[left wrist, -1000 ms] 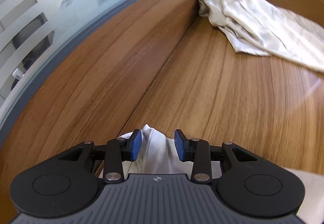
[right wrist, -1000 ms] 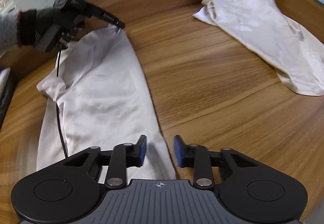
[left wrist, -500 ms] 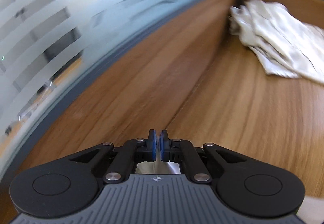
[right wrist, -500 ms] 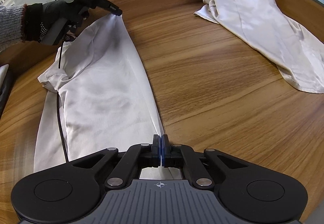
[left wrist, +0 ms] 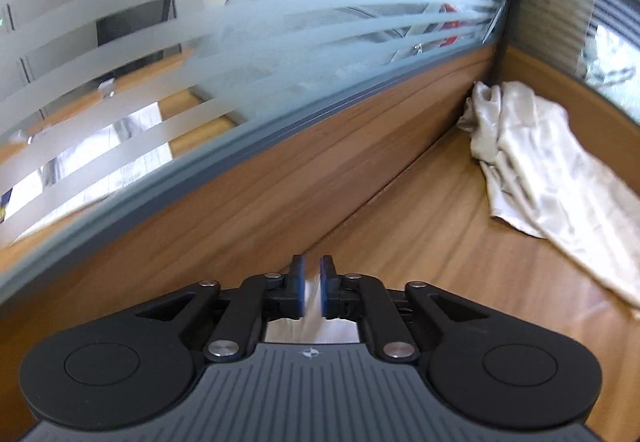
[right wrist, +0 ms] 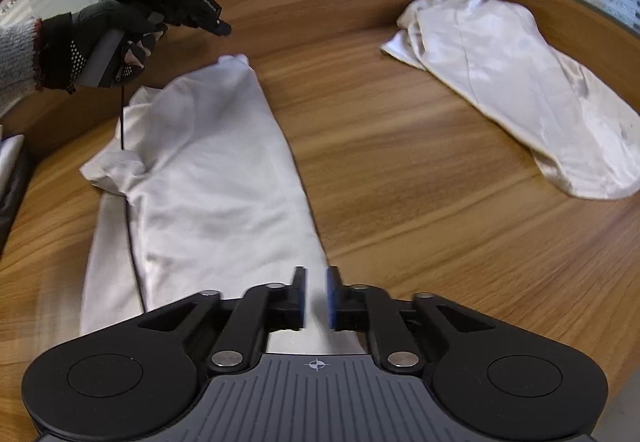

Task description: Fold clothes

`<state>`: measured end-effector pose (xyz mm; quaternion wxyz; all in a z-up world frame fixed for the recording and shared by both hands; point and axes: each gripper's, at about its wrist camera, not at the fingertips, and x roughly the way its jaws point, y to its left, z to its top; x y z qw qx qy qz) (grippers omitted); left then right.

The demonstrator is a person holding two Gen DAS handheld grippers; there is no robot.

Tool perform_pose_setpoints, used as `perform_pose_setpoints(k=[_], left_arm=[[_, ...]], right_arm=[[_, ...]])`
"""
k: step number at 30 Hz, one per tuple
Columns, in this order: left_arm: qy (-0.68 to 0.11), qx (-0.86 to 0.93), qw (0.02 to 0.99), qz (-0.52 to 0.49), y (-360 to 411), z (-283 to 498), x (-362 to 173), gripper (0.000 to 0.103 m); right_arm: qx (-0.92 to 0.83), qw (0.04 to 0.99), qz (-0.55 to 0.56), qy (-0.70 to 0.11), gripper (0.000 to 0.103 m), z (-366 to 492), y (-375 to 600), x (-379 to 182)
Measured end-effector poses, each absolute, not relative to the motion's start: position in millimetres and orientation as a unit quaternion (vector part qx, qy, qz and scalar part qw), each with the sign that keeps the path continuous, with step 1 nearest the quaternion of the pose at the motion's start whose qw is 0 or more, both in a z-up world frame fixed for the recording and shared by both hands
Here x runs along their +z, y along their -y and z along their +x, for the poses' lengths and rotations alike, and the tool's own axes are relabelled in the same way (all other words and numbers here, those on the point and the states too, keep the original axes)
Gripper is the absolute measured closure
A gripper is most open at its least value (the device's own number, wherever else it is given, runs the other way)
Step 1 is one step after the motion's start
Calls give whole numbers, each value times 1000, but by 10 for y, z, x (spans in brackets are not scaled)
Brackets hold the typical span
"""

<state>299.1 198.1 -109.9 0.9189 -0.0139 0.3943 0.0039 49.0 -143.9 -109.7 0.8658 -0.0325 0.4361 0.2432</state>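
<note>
A white garment (right wrist: 208, 178) is laid out lengthwise on the wooden desk (right wrist: 420, 210), folded into a long strip that runs from the near edge of the right wrist view up toward the far left. Its near end is seen between the fingers of the right gripper (right wrist: 316, 298), which are parting; a narrow gap is visible between the blue pads, and the cloth is not pressed by them. The far corner of the garment lies flat on the desk, below and apart from the tip of the left gripper (right wrist: 218, 27), which is held above it by a gloved hand (right wrist: 92, 46) with a grey knitted sleeve. In the left wrist view, the fingers (left wrist: 298, 284) of that gripper are opening as well, with a blurred sliver of white cloth shown between the pads; whether it is still pinched cannot be told. A thin black cable (right wrist: 128, 202) is draped over the left part of the garment. A second, cream-coloured garment (right wrist: 508, 82) is heaped in the far right corner of the desk, well apart from the first. The desk is bordered by a wooden partition (left wrist: 240, 202) topped with striped frosted glass (left wrist: 200, 62).
</note>
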Motion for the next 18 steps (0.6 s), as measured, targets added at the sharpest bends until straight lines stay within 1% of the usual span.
perform_pose_setpoints(k=[1,3,4,7,9,12,14,15,16,18], left_arm=[[-397,4,918,-19,-2035,2917,-1058,87],[-403,4,915,-28,-2143,2765,-977,86],[-406,3,913,-33,-2198,2667,-924,83],[-410,12,911,-36,-2336,2415,-800,77],[-414,14,910,-36,-2430,2215,-742,75],[-422,18,905,-41,-2615,1911,-721,68],[-432,22,900,-45,-2711,1732,-769,65],[-438,23,897,-48,-2753,1647,-804,62],[-444,27,894,-49,-2780,1567,-841,62],[-453,30,890,-53,-2828,1408,-926,61]], right_arm=[[246,865,-32,-435,81,461,1441,-1047],[252,863,-30,-437,79,387,1447,-957],[254,861,-28,-439,78,342,1452,-918],[261,856,-22,-446,77,179,1451,-833],[267,851,-24,-452,77,42,1434,-816],[273,844,-30,-461,77,-198,1387,-851],[273,840,-41,-467,73,-359,1334,-904],[273,839,-46,-468,70,-442,1304,-930],[273,839,-52,-468,65,-518,1271,-957],[274,836,-70,-469,65,-649,1200,-1018]])
